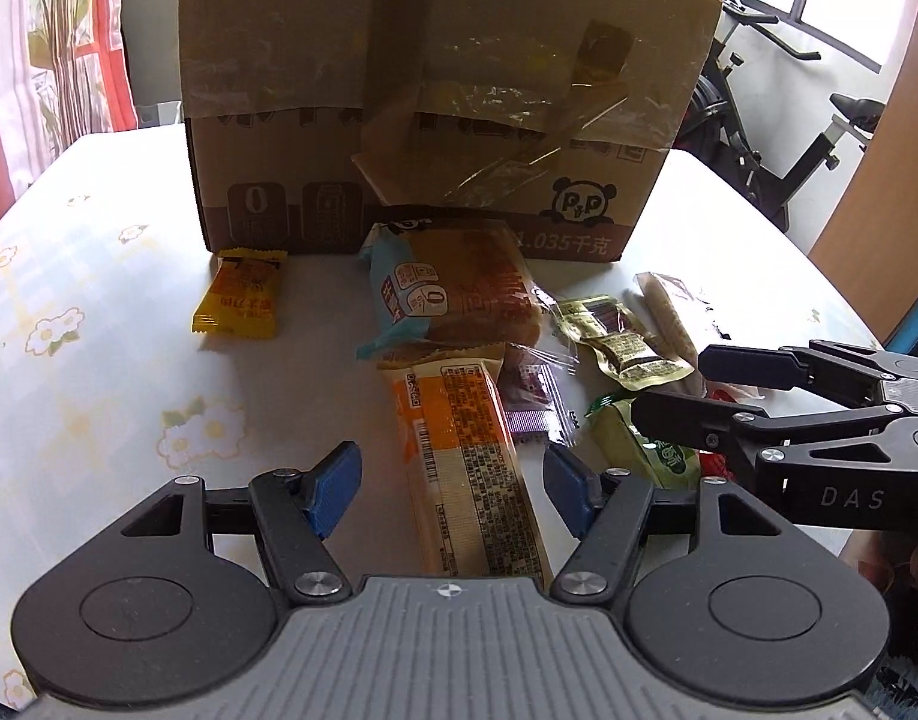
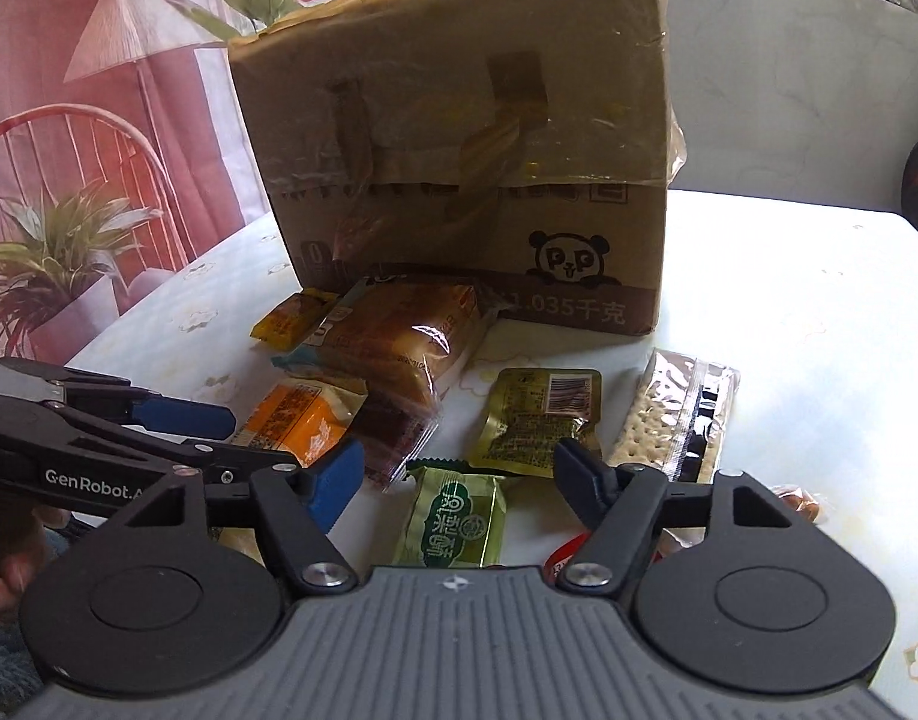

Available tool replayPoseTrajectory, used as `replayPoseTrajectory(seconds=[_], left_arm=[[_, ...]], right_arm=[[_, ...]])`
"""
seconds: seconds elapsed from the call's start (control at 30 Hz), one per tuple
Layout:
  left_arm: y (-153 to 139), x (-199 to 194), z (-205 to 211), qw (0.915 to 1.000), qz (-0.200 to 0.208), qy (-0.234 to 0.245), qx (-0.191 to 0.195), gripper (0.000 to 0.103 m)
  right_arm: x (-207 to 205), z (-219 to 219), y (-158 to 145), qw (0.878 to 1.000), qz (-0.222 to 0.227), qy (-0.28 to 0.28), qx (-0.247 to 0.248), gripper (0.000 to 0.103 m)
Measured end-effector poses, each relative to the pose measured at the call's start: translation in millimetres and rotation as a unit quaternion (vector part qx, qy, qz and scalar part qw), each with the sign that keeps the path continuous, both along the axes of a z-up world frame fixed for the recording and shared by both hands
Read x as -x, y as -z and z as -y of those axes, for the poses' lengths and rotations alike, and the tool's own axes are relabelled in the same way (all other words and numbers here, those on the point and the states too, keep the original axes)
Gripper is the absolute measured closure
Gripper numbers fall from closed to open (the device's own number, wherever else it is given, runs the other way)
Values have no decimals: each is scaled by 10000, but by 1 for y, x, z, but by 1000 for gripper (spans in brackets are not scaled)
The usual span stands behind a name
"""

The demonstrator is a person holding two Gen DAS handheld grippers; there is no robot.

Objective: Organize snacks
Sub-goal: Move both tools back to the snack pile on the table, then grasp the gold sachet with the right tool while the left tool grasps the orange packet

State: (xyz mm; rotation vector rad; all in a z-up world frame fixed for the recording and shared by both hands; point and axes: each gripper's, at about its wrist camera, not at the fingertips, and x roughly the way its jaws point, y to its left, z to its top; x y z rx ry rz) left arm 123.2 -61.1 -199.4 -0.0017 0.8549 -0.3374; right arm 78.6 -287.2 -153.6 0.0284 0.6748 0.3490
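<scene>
Several snack packets lie on the table in front of a tall cardboard box point(image 1: 429, 120) point(image 2: 459, 150). My left gripper point(image 1: 453, 480) is open low over a long orange packet point(image 1: 465, 450) point(image 2: 297, 420), which lies between its blue pads without touching them. My right gripper point(image 2: 459, 480) is open just above a green packet point(image 2: 459, 516) point(image 1: 645, 444). Each gripper shows in the other's view, the right gripper point(image 1: 669, 387) coming in from the right and the left gripper point(image 2: 249, 438) from the left. A bread packet point(image 1: 459, 294) leans against the box.
A yellow packet point(image 1: 240, 300), a purple packet point(image 1: 531, 402), an olive packet point(image 2: 537, 420), a cracker pack point(image 2: 675, 414) and a red packet point(image 2: 570, 552) lie around. The table point(image 1: 99, 360) has a floral cloth. An exercise bike point(image 1: 789, 120) stands beyond, a red chair point(image 2: 69, 150) at the left.
</scene>
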Motion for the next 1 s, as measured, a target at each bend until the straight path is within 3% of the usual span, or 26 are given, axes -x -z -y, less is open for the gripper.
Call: replayPoseTrajectory(seconds=[0.5, 1.0], left_arm=[[-11, -6, -17, 9985, 210, -443, 261, 34], [-7, -9, -21, 9979, 186, -525, 332, 34]], right_arm=[[-15, 9, 2, 9996, 98, 272, 3, 39], [-60, -4, 23, 9962, -417, 556, 520, 40]])
